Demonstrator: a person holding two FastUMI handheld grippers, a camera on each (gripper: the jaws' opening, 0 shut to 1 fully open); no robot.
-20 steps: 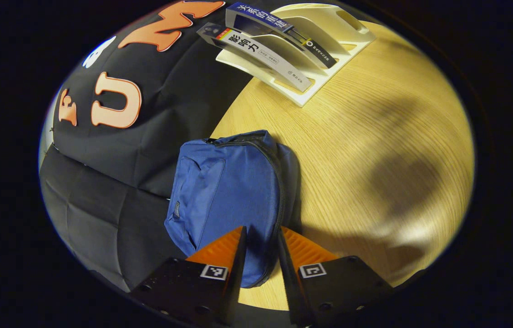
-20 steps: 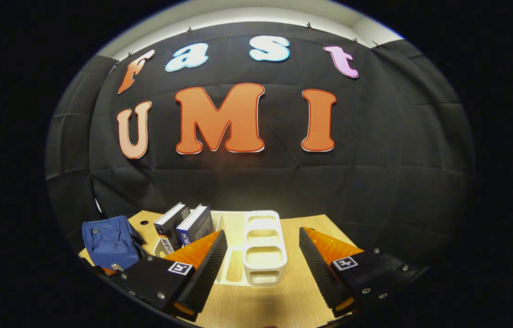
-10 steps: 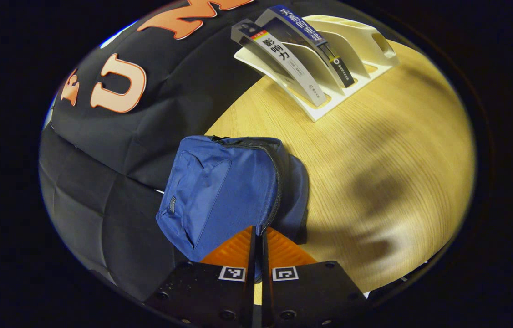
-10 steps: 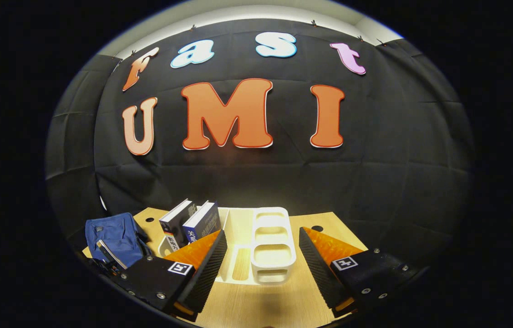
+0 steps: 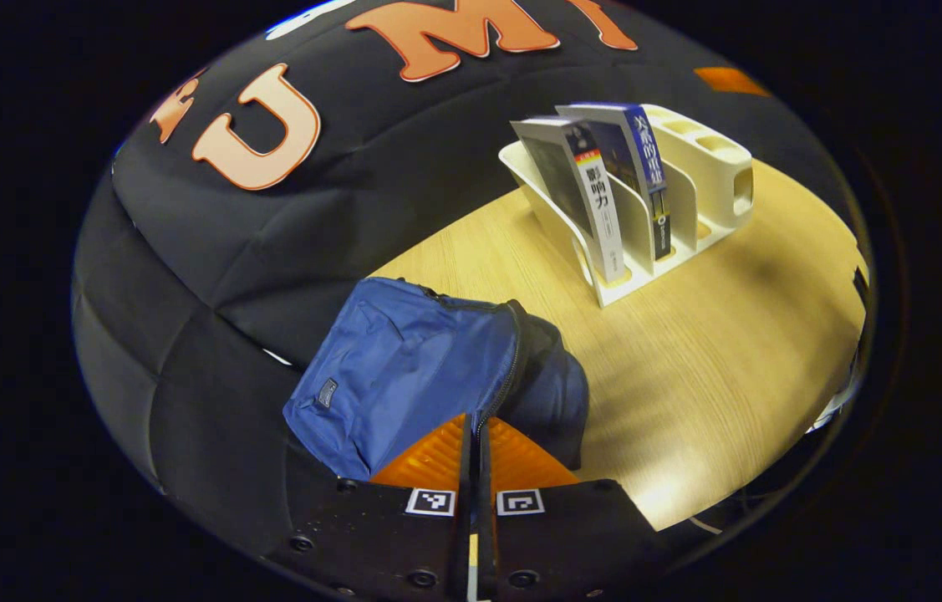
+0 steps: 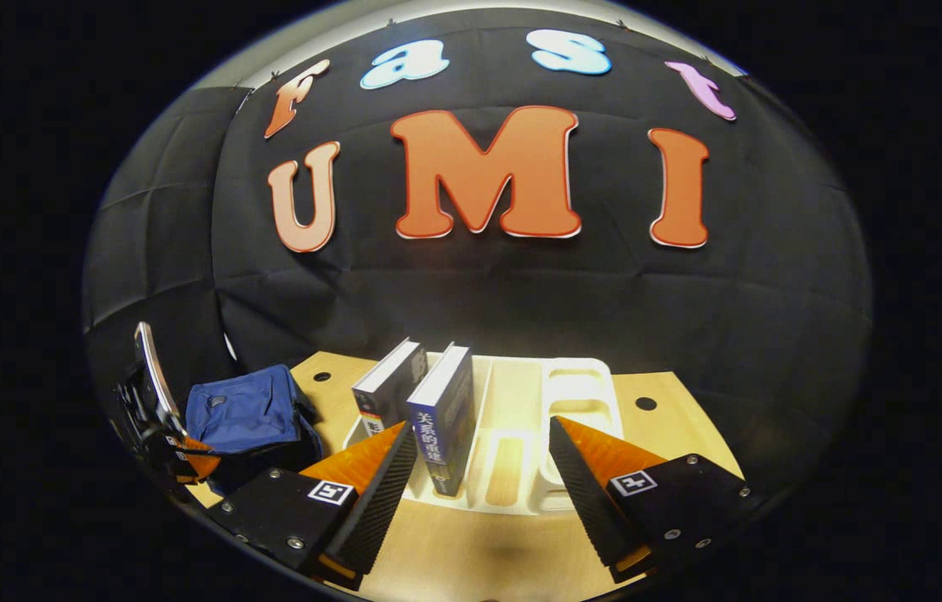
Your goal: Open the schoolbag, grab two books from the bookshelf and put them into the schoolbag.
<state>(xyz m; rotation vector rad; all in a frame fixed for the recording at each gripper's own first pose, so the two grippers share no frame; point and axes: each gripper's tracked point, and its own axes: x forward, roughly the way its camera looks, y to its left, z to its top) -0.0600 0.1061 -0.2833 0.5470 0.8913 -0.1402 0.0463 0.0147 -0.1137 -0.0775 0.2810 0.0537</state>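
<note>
The blue schoolbag (image 5: 404,368) lies on the wooden table against the black cloth wall. My left gripper (image 5: 475,428) is shut at the bag's near edge, and the zipper track runs straight into the closed fingers. A dark gap shows along the zipper at the bag's top right. Two books, a grey one (image 5: 583,196) and a blue one (image 5: 642,163), stand leaning in the white bookshelf (image 5: 717,176). In the right gripper view my right gripper (image 6: 483,456) is open just in front of the bookshelf (image 6: 579,385), and the blue book (image 6: 445,410) stands by its left finger.
The wooden table (image 5: 688,351) has bare room between bag and bookshelf. In the right gripper view the schoolbag (image 6: 245,410) sits at the far left with the left gripper (image 6: 157,410) beside it. A small hole (image 6: 644,403) marks the table at the back right.
My left gripper closed on the bag's zipper edge and drew it back, so the bag tilted and a gap appeared. The right gripper stayed open and moved closer to the books.
</note>
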